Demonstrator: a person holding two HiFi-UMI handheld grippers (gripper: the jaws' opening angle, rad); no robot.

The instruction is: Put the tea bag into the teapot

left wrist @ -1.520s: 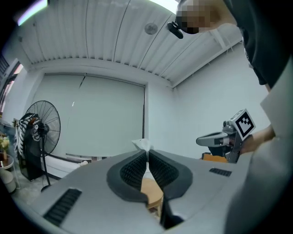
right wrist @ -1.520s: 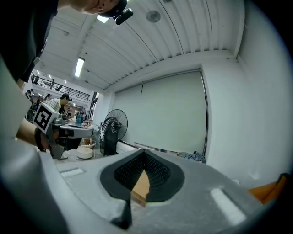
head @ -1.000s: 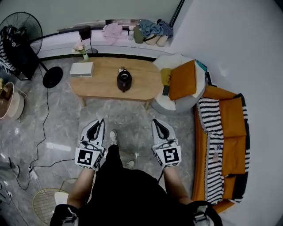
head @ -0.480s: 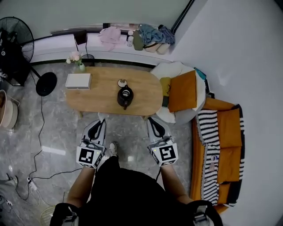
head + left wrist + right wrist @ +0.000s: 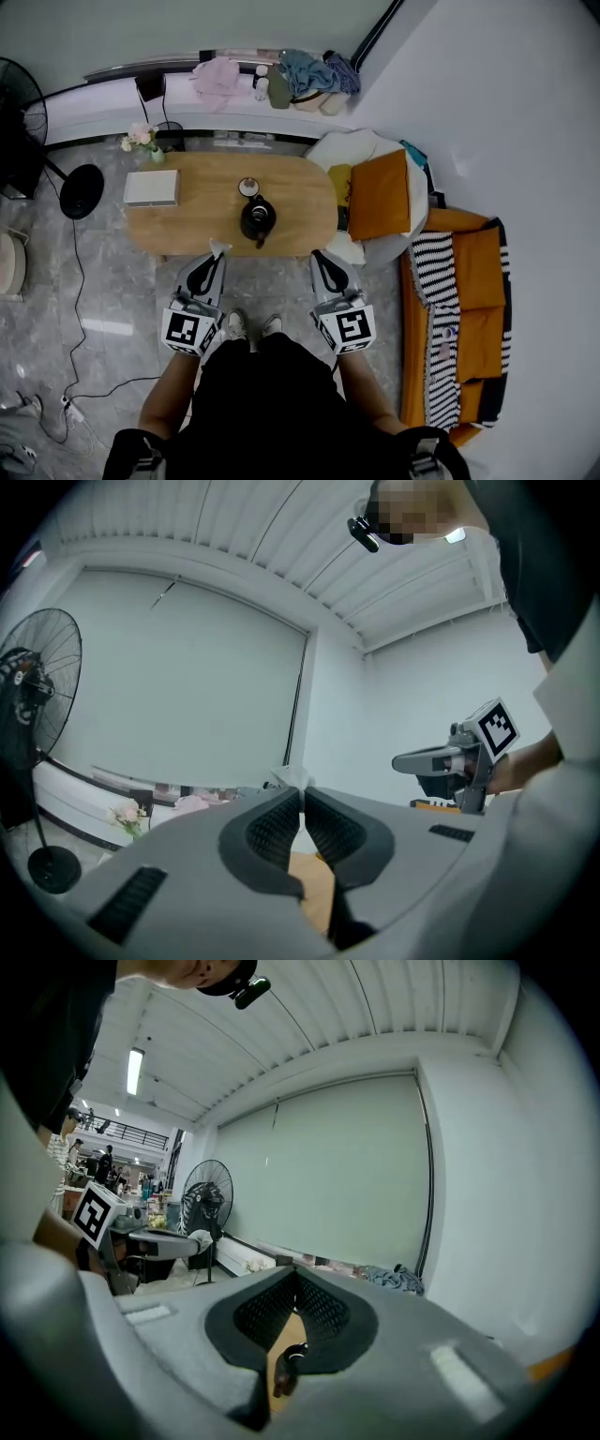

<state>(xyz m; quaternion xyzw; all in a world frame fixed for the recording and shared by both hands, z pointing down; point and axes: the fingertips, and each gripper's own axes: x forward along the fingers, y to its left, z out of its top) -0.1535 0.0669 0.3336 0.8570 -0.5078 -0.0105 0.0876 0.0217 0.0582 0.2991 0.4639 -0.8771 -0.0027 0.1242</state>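
A black teapot (image 5: pixel 257 220) stands on the oval wooden table (image 5: pixel 187 225), with a small round lid or cup (image 5: pixel 248 187) just behind it. My left gripper (image 5: pixel 217 251) hangs at the table's near edge, left of the teapot, shut on a white tea bag (image 5: pixel 219 246). In the left gripper view the tea bag (image 5: pixel 292 777) pokes out past the closed tips. My right gripper (image 5: pixel 315 255) is shut with nothing in it, at the near edge right of the teapot. The right gripper view shows the teapot (image 5: pixel 284 1372) low between its jaws.
A white box (image 5: pixel 151 187) and a small flower vase (image 5: pixel 141 142) sit at the table's left end. A round white seat with an orange cushion (image 5: pixel 380 192) stands right of the table, an orange striped sofa (image 5: pixel 469 309) beyond. A fan base (image 5: pixel 82 178) and floor cables (image 5: pixel 75 281) are at left.
The person has stepped toward the table, so the table and teapot have come close to both grippers' tips. Both grippers stay shut, held side by side.
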